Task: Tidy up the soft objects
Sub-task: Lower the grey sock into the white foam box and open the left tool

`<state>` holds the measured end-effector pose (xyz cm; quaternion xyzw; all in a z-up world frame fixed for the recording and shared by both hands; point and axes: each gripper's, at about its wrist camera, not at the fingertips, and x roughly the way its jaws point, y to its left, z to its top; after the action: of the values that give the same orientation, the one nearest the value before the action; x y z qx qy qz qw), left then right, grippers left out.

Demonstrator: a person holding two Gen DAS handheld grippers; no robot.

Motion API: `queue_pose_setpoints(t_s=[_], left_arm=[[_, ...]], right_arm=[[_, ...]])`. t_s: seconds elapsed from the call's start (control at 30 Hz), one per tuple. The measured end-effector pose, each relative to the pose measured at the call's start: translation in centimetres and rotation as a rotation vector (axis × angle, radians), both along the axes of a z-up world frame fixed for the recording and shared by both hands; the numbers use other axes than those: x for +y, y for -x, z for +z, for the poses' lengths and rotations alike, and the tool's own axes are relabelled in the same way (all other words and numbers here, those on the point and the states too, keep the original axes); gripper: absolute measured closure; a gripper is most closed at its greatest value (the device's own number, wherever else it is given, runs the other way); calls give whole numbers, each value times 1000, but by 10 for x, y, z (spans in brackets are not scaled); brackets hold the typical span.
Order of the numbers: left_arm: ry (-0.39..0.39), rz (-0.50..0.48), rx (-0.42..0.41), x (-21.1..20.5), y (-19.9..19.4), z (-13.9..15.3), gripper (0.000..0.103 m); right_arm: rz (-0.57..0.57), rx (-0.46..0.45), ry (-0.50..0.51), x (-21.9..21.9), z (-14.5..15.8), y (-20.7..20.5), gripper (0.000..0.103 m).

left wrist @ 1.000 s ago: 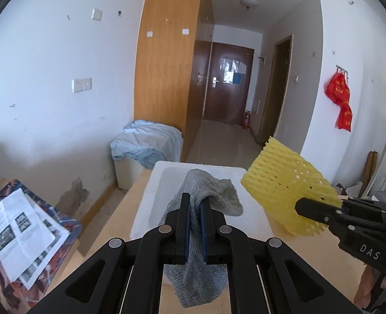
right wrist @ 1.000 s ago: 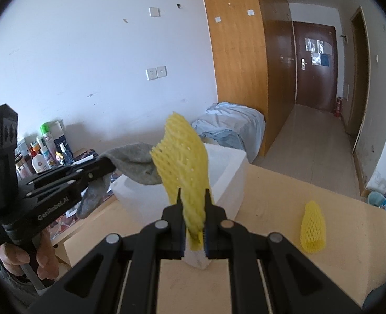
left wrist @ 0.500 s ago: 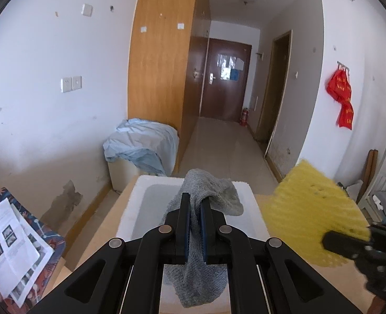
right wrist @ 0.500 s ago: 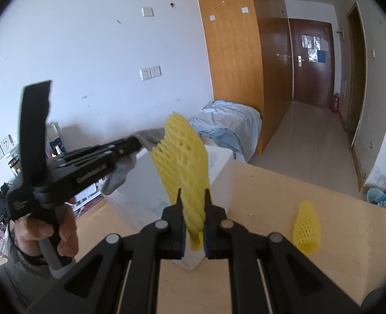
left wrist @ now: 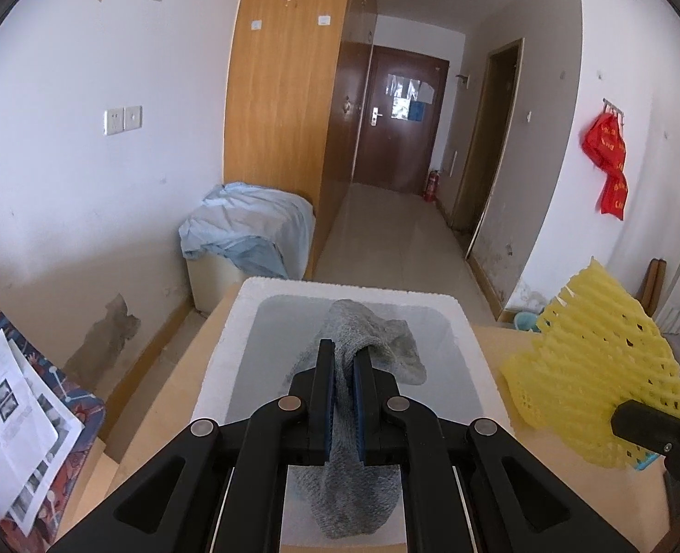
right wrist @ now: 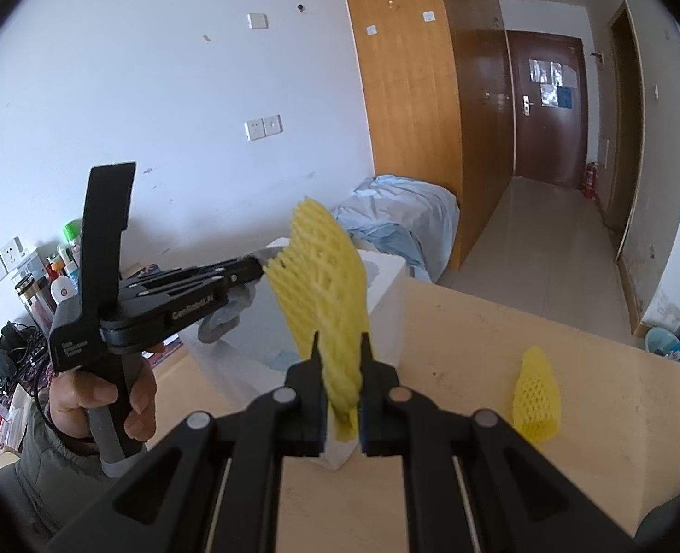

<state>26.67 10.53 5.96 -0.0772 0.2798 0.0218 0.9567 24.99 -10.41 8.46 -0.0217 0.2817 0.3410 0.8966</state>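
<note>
The work surface is a light wooden table (right wrist: pixel 501 322) in a white-walled room; a corridor with a dark brown door (left wrist: pixel 397 120) runs beyond its far edge.

Left gripper (left wrist: pixel 343 368): jaws clamped on a grey sock (left wrist: pixel 363 350). The sock is held above the open white foam box (left wrist: pixel 473 350); its upper end folds over to the right of the fingers, its lower end hangs below them on the near side. In the right wrist view, the person's hand (right wrist: pixel 105 396) grips the handle of this tool, and the sock hangs beneath the tips over the box.

Right gripper (right wrist: pixel 340 359): jaws clamped on the lower edge of a yellow foam net sleeve (right wrist: pixel 326 285), which stands upright above the fingers. It is held to the right of the box, over the table.

A second yellow foam net (right wrist: pixel 536 396) lies on the table, right of the gripper and well apart from the box.

Left of the table: a printed leaflet (left wrist: pixel 13 419) and a blue-draped object (left wrist: pixel 248 226) against the wall.
</note>
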Motion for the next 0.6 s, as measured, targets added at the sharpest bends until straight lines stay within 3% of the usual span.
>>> queue_pose_setpoints(t_s=[0.6], left_arm=[[-20, -1, 2, 0, 14, 0, 89]], right_arm=[[21, 11, -5, 3, -4, -9, 90]])
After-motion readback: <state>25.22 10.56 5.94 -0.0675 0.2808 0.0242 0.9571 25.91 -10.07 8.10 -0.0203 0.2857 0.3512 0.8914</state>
